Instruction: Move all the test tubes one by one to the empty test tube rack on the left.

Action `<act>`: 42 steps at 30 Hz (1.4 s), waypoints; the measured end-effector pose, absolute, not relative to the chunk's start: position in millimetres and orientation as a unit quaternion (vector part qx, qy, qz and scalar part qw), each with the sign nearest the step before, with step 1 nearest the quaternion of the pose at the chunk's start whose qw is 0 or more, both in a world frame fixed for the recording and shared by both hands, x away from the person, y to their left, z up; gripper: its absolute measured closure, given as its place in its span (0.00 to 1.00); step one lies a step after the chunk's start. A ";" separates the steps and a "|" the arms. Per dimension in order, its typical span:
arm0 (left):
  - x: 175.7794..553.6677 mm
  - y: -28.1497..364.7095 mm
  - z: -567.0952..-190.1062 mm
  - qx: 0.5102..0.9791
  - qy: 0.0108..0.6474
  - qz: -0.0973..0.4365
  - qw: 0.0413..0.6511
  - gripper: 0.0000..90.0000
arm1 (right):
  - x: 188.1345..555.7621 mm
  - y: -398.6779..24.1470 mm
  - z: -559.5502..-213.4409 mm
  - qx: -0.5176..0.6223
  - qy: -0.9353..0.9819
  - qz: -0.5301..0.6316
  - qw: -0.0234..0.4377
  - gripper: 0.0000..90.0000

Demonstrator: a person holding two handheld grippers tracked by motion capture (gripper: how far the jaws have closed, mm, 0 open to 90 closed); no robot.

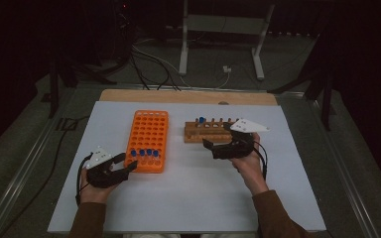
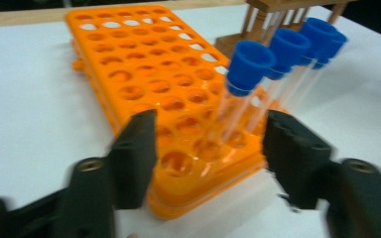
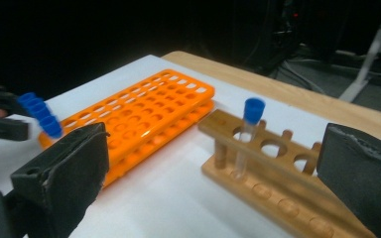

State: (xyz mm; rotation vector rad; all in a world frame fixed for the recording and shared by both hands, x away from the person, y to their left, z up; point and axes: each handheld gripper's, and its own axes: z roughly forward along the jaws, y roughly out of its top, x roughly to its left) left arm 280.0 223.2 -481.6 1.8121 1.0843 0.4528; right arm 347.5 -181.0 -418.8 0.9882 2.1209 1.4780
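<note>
Four blue-capped tubes (image 2: 258, 84) already stand in the near row of the orange rack (image 1: 148, 140), just ahead of your left gripper (image 1: 121, 166), whose jaws stand apart with nothing pinched. One capped tube (image 3: 248, 134) is left in the wooden rack (image 3: 273, 183), straight ahead of your right gripper (image 1: 217, 142), which gapes empty. That last transfer looks like what remains.
</note>
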 end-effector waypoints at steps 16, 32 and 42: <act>277.2 221.9 -473.6 0.717 0.450 0.218 0.486 0.17 | 382.8 -154.9 -426.2 0.375 0.749 0.515 0.182 0.02; 277.2 222.9 -473.3 0.712 0.456 0.229 0.483 0.01 | 413.6 -147.0 -453.9 0.406 0.761 0.472 0.182 0.11; 278.2 222.6 -475.5 0.716 0.457 0.225 0.478 0.01 | 417.0 -138.8 -465.5 0.407 0.767 0.452 0.205 0.54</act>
